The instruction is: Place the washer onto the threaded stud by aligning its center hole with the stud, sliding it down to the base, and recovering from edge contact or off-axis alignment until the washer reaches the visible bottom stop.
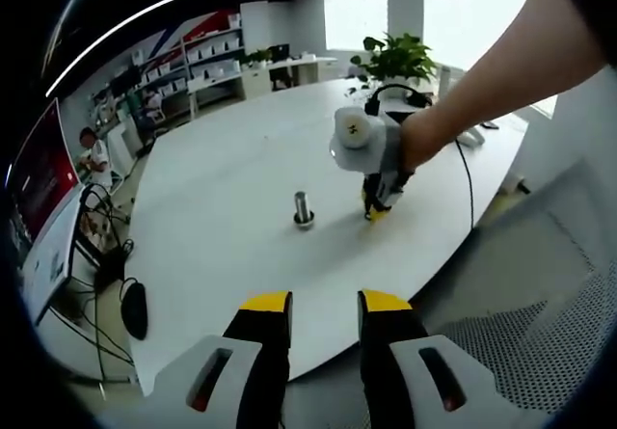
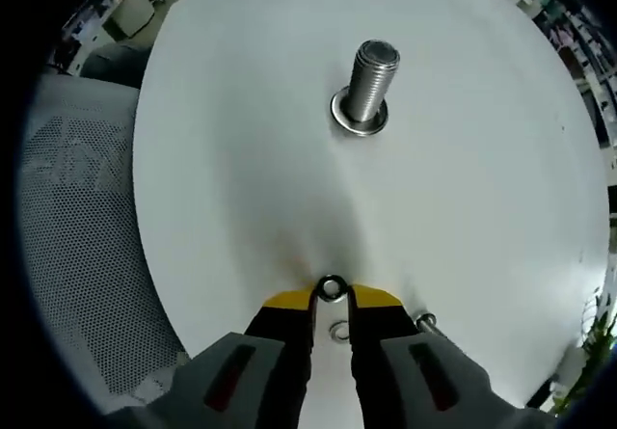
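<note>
Right gripper [image 2: 331, 304]: jaws nearly closed, pinching washer [image 2: 331, 288] upright by its rim, low over white table [image 2: 241, 159], short of stud [image 2: 371, 84], presumably leaving the hole free for threading. Stud stands mid-table on its flange. Left gripper [image 1: 324, 315]: slightly parted, holding nothing, near table edge. No legible writing.

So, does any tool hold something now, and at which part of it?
The right tool pinches a small metal washer by its lower edge, ring standing above the tips. The left tool is open, holding nothing.
</note>
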Action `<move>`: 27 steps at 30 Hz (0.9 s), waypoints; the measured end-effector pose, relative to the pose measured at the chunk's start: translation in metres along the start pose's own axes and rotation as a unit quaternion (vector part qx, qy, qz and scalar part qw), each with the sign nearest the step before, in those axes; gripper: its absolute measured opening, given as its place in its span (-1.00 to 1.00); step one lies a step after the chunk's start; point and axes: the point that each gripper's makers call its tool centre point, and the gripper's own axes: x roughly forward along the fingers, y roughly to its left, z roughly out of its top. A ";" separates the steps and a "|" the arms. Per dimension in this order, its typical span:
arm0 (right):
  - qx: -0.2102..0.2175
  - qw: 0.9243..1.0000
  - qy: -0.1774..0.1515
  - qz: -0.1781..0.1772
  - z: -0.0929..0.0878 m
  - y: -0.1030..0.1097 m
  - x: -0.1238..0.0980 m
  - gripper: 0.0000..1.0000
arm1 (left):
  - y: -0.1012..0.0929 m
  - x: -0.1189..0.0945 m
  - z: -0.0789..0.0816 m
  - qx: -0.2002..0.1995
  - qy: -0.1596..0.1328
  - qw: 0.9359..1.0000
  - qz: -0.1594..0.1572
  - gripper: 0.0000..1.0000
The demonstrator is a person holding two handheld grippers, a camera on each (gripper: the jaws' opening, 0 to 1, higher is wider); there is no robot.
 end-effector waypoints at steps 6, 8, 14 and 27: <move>-0.002 1.000 -0.019 0.009 0.000 0.004 -0.001 -0.62 | 0.001 0.000 0.000 -0.001 -0.001 1.000 0.001 -0.50; 0.003 1.000 -0.019 0.009 0.001 0.003 -0.001 -0.62 | 0.000 0.000 0.000 0.000 0.000 1.000 0.001 -0.50; 0.004 1.000 -0.005 0.005 0.002 0.002 0.000 -0.65 | 0.000 0.000 0.000 0.000 0.001 1.000 0.001 -0.50; -0.018 1.000 0.009 -0.014 0.003 0.003 0.001 -0.71 | 0.001 0.000 -0.001 -0.001 0.004 1.000 0.003 -0.50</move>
